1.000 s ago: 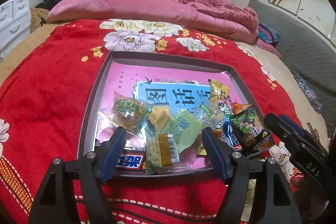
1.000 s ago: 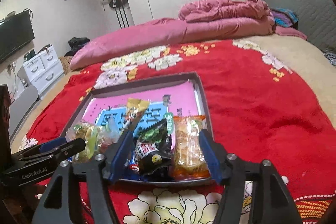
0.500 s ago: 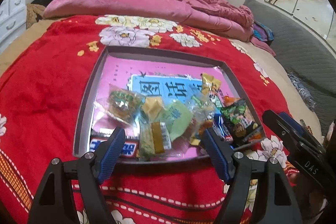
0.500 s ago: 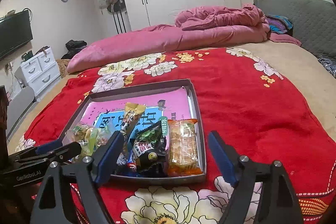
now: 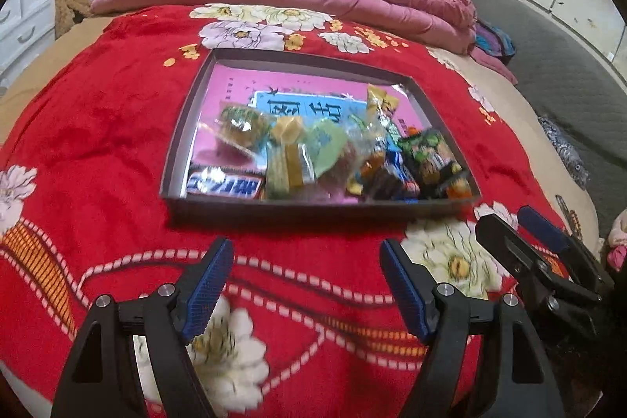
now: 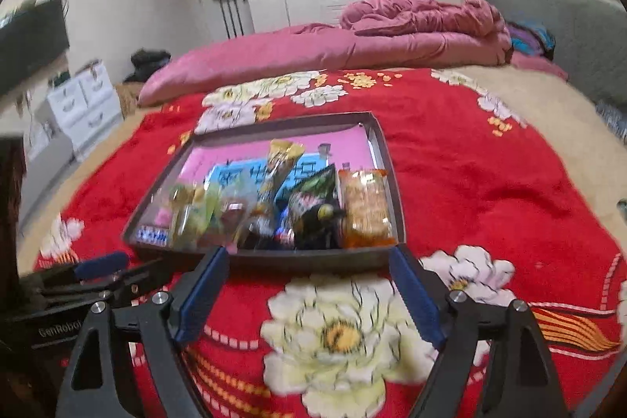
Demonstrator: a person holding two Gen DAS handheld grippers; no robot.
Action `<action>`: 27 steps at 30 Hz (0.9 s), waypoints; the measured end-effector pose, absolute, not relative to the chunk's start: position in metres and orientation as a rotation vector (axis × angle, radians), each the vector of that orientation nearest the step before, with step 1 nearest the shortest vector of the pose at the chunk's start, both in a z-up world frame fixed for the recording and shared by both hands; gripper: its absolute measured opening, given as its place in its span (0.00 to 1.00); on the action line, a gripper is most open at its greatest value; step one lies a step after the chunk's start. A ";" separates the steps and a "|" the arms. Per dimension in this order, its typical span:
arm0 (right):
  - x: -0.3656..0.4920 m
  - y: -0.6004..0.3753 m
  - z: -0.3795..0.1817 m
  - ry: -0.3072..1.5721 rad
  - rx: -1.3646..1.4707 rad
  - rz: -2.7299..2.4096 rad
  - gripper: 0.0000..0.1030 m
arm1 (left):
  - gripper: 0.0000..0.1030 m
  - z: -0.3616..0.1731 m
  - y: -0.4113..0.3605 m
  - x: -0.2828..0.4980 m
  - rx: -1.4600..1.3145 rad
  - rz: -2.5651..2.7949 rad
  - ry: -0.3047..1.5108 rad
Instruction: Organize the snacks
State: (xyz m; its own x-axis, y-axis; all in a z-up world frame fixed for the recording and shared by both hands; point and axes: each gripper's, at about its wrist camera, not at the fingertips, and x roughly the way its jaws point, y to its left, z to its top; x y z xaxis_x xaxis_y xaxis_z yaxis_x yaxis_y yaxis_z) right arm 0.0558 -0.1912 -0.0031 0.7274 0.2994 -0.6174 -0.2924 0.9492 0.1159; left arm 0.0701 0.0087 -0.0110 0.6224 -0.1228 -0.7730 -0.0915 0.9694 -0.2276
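Both grippers have backed away from the tray [image 5: 178,159] over the last second. The left gripper [image 5: 305,253], which had its fingers over the near rim a second ago, now hovers above the red blanket [image 5: 98,112], well short of the tray. The right gripper [image 6: 309,261] has pulled back too; its tips sit just before the near rim. Jaws on both stand wide, nothing held.

Snacks [image 5: 325,155] lie bunched along the near wall of the tray: blue bar [image 5: 225,186] in the near left corner, green packs in the middle, dark pack [image 5: 429,153] and orange pack [image 6: 364,208] to the right. The far half shows only the pink lining.

Judgement: you have withdrawn with empty claws while every snack sits inside the tray, so the sorting looks finished or nearly so. If spreading the pile is wanted, that step is not yet done. Frames are blurred; labels unreadable.
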 end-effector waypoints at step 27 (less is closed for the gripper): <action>0.009 -0.207 0.002 0.757 0.051 0.292 0.92 | 0.76 0.001 0.012 0.024 -0.268 -0.011 0.904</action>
